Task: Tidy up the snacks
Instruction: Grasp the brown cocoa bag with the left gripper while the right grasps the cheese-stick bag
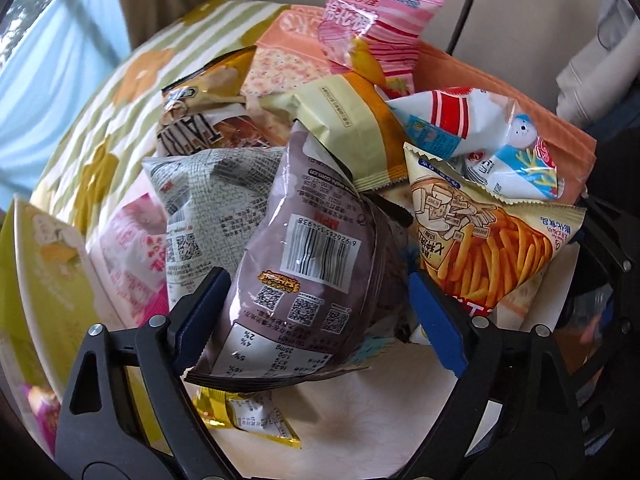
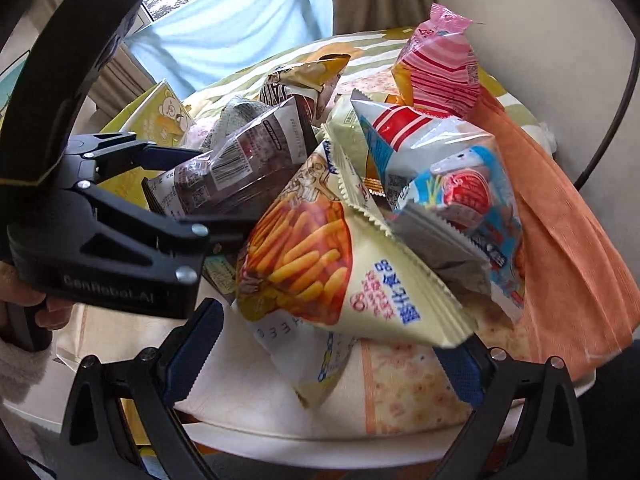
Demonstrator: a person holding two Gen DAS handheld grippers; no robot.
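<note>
A picking step is judged to be in hand. The left gripper is spread wide around the lower end of a purple-brown snack bag, which lies barcode up in the middle of the heap; its left pad appears to touch the bag while the right pad stands clear, so nothing is gripped. The right gripper is likewise spread, with a cream bag of fry sticks lying just to the right of the purple-brown bag and reaching down between its fingers, ungrasped. A closing of the left fingers on the purple-brown bag is probably called for next, then a lift clear of the pale yellow packet overlapping its far end. Beyond that, a pink striped bag stands upright. The heap rests on a round white table, with a floral cushion behind. A window with pale blue curtain is seen farther back.
</note>
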